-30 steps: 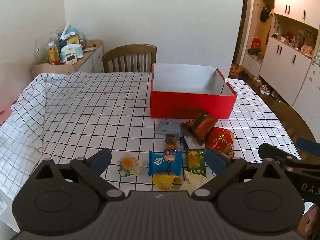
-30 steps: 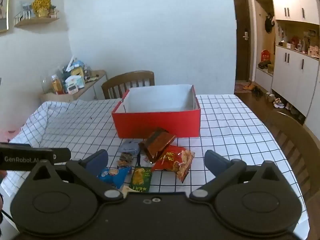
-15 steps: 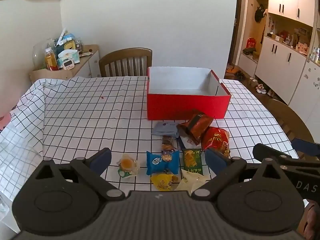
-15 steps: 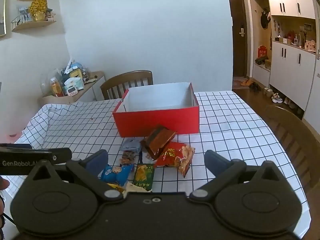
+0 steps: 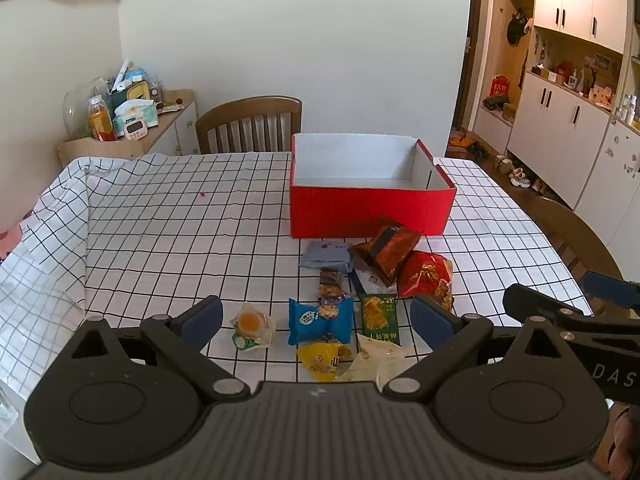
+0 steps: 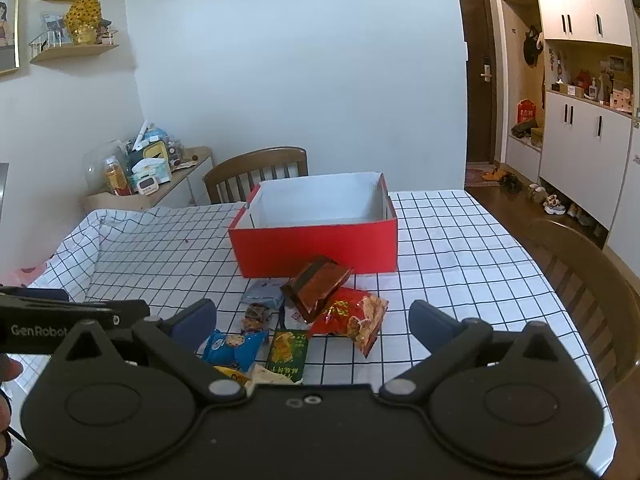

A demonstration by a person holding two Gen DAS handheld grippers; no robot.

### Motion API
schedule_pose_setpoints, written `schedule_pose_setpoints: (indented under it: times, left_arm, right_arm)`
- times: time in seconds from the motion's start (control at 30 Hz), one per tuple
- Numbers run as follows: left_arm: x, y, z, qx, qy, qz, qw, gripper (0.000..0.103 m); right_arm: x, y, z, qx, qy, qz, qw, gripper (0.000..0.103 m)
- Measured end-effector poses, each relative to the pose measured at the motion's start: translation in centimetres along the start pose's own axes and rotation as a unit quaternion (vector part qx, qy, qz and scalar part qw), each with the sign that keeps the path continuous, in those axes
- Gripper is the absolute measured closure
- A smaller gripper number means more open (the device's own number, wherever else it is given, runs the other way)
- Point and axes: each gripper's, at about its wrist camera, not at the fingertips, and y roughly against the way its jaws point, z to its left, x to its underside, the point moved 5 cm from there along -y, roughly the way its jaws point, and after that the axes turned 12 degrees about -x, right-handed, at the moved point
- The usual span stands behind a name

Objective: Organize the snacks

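Note:
An empty red box (image 5: 368, 210) (image 6: 316, 246) with a white inside stands on the checked tablecloth (image 5: 160, 232). In front of it lie several snacks: a grey packet (image 5: 326, 255), a brown bag (image 5: 386, 248) (image 6: 318, 286), a red bag (image 5: 426, 276) (image 6: 354, 316), a green packet (image 5: 378, 316) (image 6: 289, 350), a blue packet (image 5: 320, 320) (image 6: 232, 346), a yellow one (image 5: 322, 360) and a clear-wrapped pastry (image 5: 252, 326). My left gripper (image 5: 316, 316) hangs open above the near snacks, holding nothing. My right gripper (image 6: 312, 316) is open too, over the same pile.
A wooden chair (image 5: 250, 124) stands behind the table and another chair (image 6: 580, 276) at the right side. A sideboard with bottles and clutter (image 5: 120, 120) is at the back left. White cabinets (image 5: 560, 136) line the right wall.
Both grippers have drawn back and risen a little, so the box and snacks look smaller and farther. Neither has taken hold of anything.

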Motion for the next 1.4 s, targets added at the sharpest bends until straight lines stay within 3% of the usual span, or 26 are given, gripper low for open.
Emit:
schedule_pose_setpoints:
  times: [1.4]
  left_arm:
    - [0.02, 0.23, 0.37, 0.004, 0.007, -0.001, 1.0, 0.002]
  right_arm:
    - [-0.04, 0.58, 1.05, -0.007, 0.014, -0.01, 1.0, 0.001]
